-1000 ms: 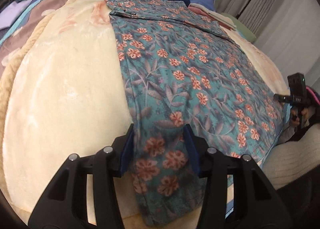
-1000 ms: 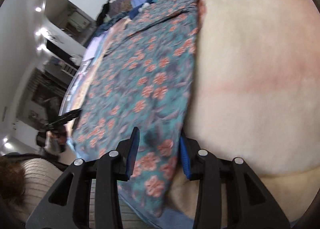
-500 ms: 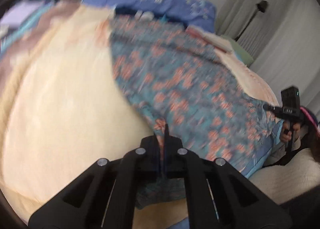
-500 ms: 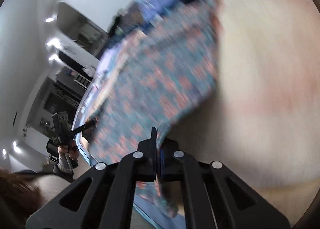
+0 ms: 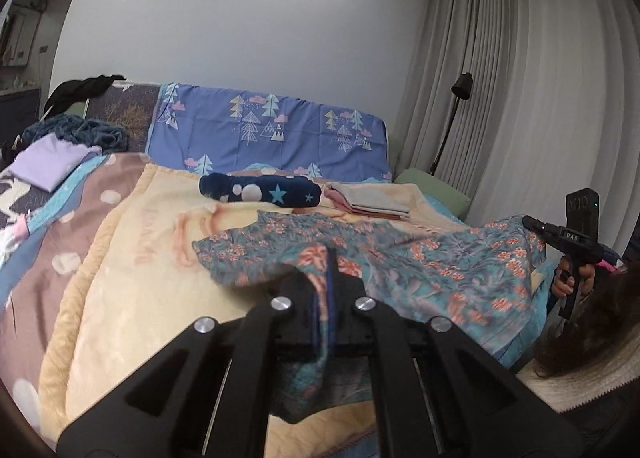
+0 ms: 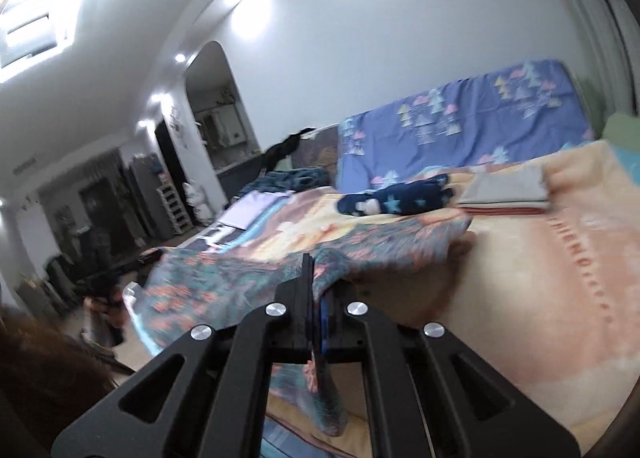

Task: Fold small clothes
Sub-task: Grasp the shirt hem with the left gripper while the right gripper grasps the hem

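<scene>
Left tongs (image 5: pixel 325 278): clamped tight on a near corner of the floral garment (image 5: pixel 420 258).
Right tongs (image 6: pixel 314 290): clamped tight on the other near corner.
Floral garment: near edge raised off the bed (image 5: pixel 152 298), far part lying on the blanket.
Far edge: folded pile (image 5: pixel 370 200), navy roll (image 5: pixel 260 188).

A bed (image 5: pixel 120 298) covered with a cream blanket (image 5: pixel 168 314) carries everything. On the blanket lie a teal flowered garment (image 5: pixel 440 258), partly lifted off it at the near edge, a rolled navy star-print cloth (image 5: pixel 260 190) and a flat folded stack (image 5: pixel 372 204) just beside it. A lilac folded piece (image 5: pixel 46 166) lies at the bed's far left, and a blue tree-print cover (image 5: pixel 272 134) stands along the head.
</scene>
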`<state>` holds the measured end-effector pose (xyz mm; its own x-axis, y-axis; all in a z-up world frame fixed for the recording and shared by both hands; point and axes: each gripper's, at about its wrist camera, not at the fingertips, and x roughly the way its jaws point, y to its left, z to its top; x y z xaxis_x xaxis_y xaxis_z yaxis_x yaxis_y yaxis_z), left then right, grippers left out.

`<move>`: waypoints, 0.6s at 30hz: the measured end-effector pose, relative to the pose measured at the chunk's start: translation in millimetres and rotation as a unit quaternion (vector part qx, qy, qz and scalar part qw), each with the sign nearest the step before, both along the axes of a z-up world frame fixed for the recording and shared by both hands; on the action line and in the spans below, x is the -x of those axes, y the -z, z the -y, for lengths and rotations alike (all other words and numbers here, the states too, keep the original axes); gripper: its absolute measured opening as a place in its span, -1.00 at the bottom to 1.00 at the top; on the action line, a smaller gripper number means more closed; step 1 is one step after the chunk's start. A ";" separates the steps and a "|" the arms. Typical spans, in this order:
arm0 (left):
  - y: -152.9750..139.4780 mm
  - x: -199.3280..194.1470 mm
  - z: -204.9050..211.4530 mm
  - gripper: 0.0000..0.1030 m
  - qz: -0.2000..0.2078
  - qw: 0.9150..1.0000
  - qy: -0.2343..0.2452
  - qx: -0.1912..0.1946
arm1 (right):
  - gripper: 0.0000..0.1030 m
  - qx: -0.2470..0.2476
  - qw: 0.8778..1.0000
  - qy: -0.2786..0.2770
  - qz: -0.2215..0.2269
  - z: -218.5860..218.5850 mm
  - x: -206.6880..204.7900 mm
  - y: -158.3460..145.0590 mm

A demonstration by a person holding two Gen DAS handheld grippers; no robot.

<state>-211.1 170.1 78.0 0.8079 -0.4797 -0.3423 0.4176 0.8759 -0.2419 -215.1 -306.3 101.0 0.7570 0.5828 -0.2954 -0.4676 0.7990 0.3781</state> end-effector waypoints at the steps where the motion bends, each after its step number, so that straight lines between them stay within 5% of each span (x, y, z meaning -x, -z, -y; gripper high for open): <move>1: 8.3 -4.8 1.4 -0.93 -0.014 1.000 -0.002 0.001 | -0.96 0.001 1.000 0.004 -0.022 1.5 -9.8 8.6; 6: 41.0 -61.1 7.6 -0.93 -0.077 0.997 -0.003 0.004 | -0.96 -0.021 0.994 0.015 -0.102 0.9 -87.9 46.8; 12: 58.1 -181.9 7.9 -0.93 -0.128 0.990 -0.053 0.013 | -0.96 -0.044 0.986 0.047 -0.152 -0.4 -215.0 70.9; 18: 115.7 -280.6 3.9 -0.93 -0.213 0.972 -0.094 0.015 | -0.96 -0.045 0.959 0.090 -0.266 6.6 -304.1 143.1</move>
<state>69.5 166.2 -37.7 0.6695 -0.3533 -0.6534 0.1073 0.9164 -0.3856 89.0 -312.9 -42.1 0.6036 0.4978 -0.6228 -0.0466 0.8018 0.5957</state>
